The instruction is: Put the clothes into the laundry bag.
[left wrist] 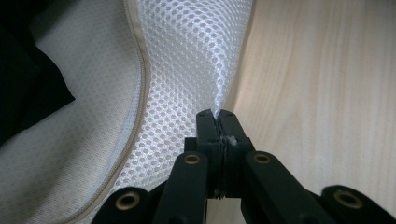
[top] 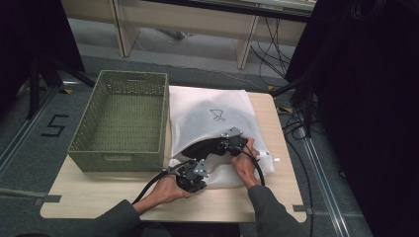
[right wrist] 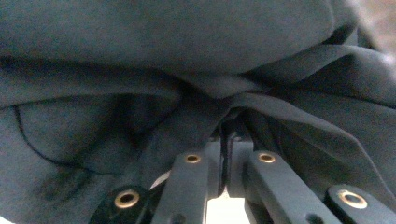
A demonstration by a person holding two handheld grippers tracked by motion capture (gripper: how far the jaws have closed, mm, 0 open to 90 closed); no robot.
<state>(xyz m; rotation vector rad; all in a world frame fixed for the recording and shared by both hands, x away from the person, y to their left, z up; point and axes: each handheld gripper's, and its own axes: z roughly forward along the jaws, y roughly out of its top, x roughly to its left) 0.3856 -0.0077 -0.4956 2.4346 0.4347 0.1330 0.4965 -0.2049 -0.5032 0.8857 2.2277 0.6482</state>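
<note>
A white mesh laundry bag (top: 212,118) lies on the wooden table, its mouth open toward the person. Dark cloth (top: 205,147) shows inside that opening. My left gripper (top: 193,178) is at the bag's near edge, shut on a fold of the white mesh (left wrist: 205,70); the jaws pinch the mesh edge at their tips (left wrist: 218,116). My right gripper (top: 233,143) reaches into the bag's mouth from the right. In the right gripper view its jaws are shut on a gathered fold of the dark cloth (right wrist: 201,88), which bunches right at the tips (right wrist: 229,122).
A green woven basket (top: 121,121) stands empty at the left, touching the bag's left side. Bare tabletop (top: 276,192) runs along the near edge and right. Black cables trail from both grippers toward the person.
</note>
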